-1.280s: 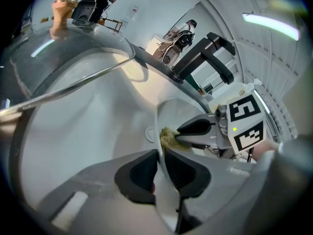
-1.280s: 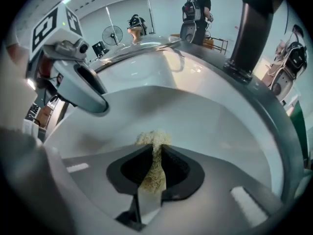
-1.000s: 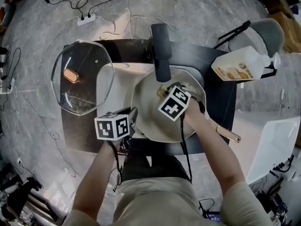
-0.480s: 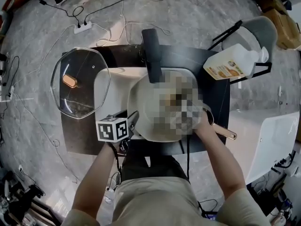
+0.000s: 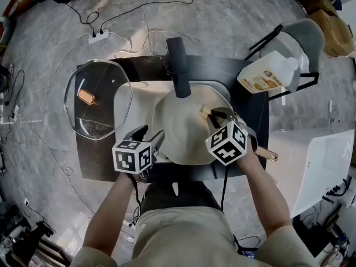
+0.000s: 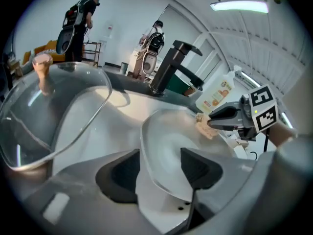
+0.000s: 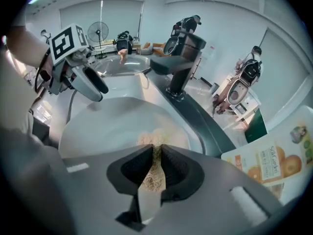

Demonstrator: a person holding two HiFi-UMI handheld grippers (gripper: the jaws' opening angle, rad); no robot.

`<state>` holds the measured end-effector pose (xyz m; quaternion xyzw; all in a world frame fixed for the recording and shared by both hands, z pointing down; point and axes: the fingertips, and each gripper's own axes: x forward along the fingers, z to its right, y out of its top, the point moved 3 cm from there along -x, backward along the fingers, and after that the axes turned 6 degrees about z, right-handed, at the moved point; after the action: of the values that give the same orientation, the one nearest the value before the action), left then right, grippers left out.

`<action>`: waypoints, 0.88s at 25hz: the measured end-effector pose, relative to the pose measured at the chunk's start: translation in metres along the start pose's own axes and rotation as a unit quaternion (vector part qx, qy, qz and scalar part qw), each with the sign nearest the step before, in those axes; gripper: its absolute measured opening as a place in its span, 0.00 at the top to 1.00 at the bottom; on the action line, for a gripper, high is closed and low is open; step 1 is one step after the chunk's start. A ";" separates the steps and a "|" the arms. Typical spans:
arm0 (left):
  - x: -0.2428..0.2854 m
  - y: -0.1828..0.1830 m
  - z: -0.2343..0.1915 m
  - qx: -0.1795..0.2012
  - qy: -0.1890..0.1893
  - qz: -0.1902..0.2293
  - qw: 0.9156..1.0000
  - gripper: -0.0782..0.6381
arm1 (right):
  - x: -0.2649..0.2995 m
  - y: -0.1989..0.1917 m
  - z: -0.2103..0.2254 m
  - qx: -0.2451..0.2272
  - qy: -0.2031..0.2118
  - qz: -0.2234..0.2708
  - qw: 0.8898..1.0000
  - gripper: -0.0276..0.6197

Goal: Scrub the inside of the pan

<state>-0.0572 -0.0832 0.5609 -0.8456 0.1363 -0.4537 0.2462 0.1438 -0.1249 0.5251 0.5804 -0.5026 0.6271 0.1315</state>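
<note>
Against the earlier frames, we see the left gripper [image 5: 146, 137] has let go of the white round pan [image 5: 178, 132]. Its jaws have just been opening and now stand spread, with the rim between them unpressed. The right gripper [image 5: 216, 114] has lifted out of the pan, pinching the beige scrub sponge [image 5: 204, 110]. The pan sits in the white sink [image 5: 136, 96]. Its copper handle [image 5: 268, 156] points lower right in head view, long axis on that diagonal.

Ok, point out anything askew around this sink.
The white plastic bottle with the orange label lies on its side, right of the black faucet, rather than standing upright. Nothing looks spilled.
</note>
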 end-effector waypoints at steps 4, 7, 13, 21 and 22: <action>-0.021 0.023 0.009 0.040 0.015 0.038 0.998 0.51 | -0.025 0.010 0.005 0.037 -0.024 0.047 0.998 0.87; -0.037 0.040 0.014 0.071 0.028 0.066 0.995 0.51 | -0.049 0.020 0.008 0.065 -0.042 0.086 0.993 0.86; -0.076 0.072 0.029 0.120 0.036 0.120 0.985 0.54 | -0.106 0.046 0.011 0.111 -0.083 0.165 0.977 0.86; -0.127 0.103 0.051 0.151 0.033 0.181 0.971 0.61 | -0.177 0.070 0.005 0.157 -0.112 0.244 0.950 0.86; -0.134 0.108 0.054 0.157 0.033 0.189 0.969 0.63 | -0.186 0.073 0.005 0.159 -0.117 0.255 0.947 0.86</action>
<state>-0.0865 -0.0977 0.3832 -0.7397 0.2288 -0.4423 0.4527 0.1465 -0.0843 0.3291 0.5156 -0.5392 0.6393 -0.1862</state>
